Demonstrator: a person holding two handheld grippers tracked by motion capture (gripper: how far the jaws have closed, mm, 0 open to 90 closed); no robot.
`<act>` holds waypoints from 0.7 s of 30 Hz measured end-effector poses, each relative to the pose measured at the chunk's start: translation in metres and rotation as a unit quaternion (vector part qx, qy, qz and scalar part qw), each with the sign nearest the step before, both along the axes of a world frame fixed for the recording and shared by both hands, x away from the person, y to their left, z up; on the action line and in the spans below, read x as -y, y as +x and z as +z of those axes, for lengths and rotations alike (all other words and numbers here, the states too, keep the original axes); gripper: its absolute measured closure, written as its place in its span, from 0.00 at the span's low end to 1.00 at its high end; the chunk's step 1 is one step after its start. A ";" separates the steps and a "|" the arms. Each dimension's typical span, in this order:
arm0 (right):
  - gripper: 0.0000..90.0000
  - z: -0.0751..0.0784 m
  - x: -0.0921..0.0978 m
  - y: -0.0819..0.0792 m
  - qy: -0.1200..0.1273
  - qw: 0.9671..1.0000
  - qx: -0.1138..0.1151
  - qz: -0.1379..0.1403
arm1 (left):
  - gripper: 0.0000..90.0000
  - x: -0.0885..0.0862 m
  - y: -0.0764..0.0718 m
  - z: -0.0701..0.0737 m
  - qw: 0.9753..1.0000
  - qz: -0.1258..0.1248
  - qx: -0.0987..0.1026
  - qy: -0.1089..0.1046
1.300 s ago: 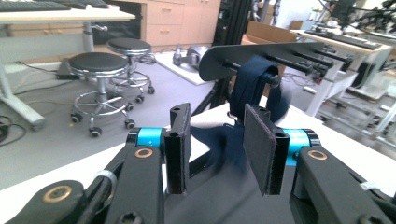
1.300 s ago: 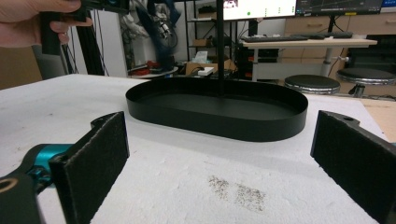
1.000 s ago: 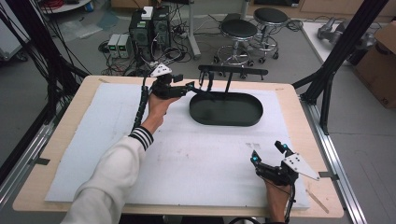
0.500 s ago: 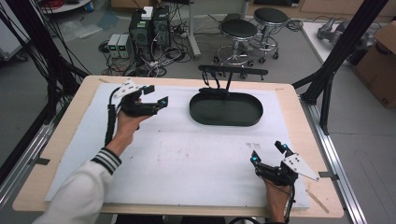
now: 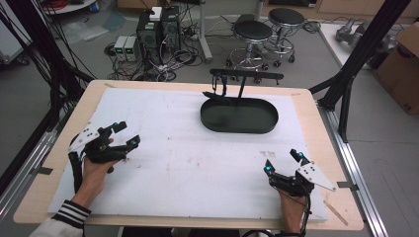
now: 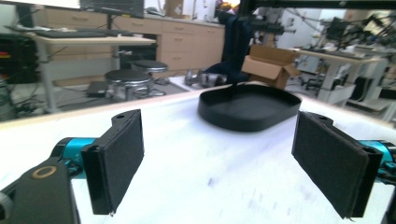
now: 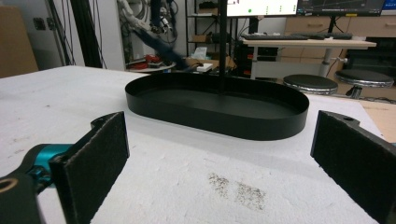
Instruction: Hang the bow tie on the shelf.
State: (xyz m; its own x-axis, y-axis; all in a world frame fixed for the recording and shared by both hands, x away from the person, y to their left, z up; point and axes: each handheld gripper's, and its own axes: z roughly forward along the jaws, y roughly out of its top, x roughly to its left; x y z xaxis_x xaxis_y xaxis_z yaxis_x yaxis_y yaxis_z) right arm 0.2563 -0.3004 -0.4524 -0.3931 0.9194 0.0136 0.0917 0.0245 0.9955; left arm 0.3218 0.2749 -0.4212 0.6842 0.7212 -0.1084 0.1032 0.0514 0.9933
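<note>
A black oval tray (image 5: 239,127) with a black T-shaped stand rising from it sits at the back of the white mat (image 5: 188,163). It is also ahead in the left gripper view as the tray (image 6: 247,108) and in the right gripper view as the tray (image 7: 219,119). My left gripper (image 5: 126,134) rests low at the mat's left side, open, nothing between its pads (image 6: 116,161). My right gripper (image 5: 282,162) stays near the front right, open and empty too, its pads (image 7: 95,158) spread wide.
A dark smudge (image 7: 238,189) marks the mat just ahead of the right gripper. Black frame posts (image 5: 356,64) stand off the table's right back corner. Stools (image 5: 252,32) and computer boxes (image 5: 158,24) are on the floor beyond the table.
My left gripper has drawn back from beside the tray to the front left of the mat, staying open. The right gripper has not moved.
</note>
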 end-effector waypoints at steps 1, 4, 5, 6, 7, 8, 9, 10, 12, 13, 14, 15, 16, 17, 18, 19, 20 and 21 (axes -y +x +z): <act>0.04 0.000 0.000 0.000 0.001 1.000 -0.002 0.000 | 0.19 -0.005 -0.005 -0.006 1.000 0.009 0.000 -0.001; 0.04 0.000 -0.001 0.000 0.000 1.000 -0.003 -0.001 | 0.19 -0.013 -0.010 -0.016 1.000 0.026 0.003 -0.017; 0.04 0.000 -0.001 0.000 0.001 1.000 -0.003 -0.001 | 0.19 -0.014 -0.011 -0.019 0.999 0.031 0.005 -0.018; 0.04 0.000 0.000 0.000 0.000 1.000 -0.001 -0.002 | 0.19 -0.015 -0.012 -0.021 0.999 0.035 0.007 -0.017; 0.04 0.000 0.000 0.000 0.000 1.000 0.000 -0.002 | 0.19 -0.015 -0.012 -0.023 0.999 0.036 0.007 -0.017; 0.04 0.000 0.000 0.000 0.000 1.000 0.000 -0.002 | 0.19 -0.014 -0.012 -0.025 0.999 0.036 0.008 -0.011; 0.04 0.000 0.000 0.000 0.000 1.000 0.000 -0.003 | 0.19 -0.013 -0.013 -0.026 0.999 0.036 0.009 -0.007; 0.04 0.000 0.000 0.000 -0.001 1.000 0.000 -0.002 | 0.19 -0.012 -0.014 -0.028 0.999 0.035 0.012 -0.007; 0.04 0.000 0.000 -0.001 0.001 1.000 -0.002 -0.002 | 0.19 -0.011 -0.015 -0.032 0.999 0.042 0.017 -0.006; 0.04 0.000 0.000 -0.001 0.001 1.000 -0.002 -0.002 | 0.19 -0.010 -0.016 -0.032 0.999 0.045 0.023 -0.004; 0.04 0.000 0.000 -0.001 0.001 1.000 -0.001 -0.001 | 0.19 -0.010 -0.017 -0.032 0.999 0.047 0.023 -0.005; 0.04 0.000 0.000 -0.001 0.001 1.000 0.000 -0.001 | 0.19 -0.010 -0.017 -0.032 0.999 0.045 0.025 -0.005; 0.04 0.000 0.000 -0.001 0.001 1.000 0.001 0.000 | 0.19 -0.010 -0.017 -0.032 0.999 0.044 0.028 -0.004; 0.04 0.000 0.000 -0.001 0.002 1.000 0.002 -0.001 | 0.19 -0.009 -0.018 -0.033 0.999 0.043 0.031 -0.002; 0.04 0.000 0.000 -0.001 0.002 1.000 0.002 -0.003 | 0.19 -0.009 -0.018 -0.033 0.999 0.043 0.033 0.001; 0.04 0.000 0.000 -0.002 0.002 1.000 0.001 -0.003 | 0.19 -0.008 -0.019 -0.033 0.998 0.043 0.034 0.003; 0.04 0.000 -0.001 -0.002 0.004 1.000 0.001 -0.003 | 0.19 -0.008 -0.019 -0.033 0.998 0.044 0.034 0.007; 0.04 0.000 0.000 -0.001 0.002 1.000 0.003 -0.003 | 0.19 -0.007 -0.019 -0.033 0.998 0.046 0.035 0.009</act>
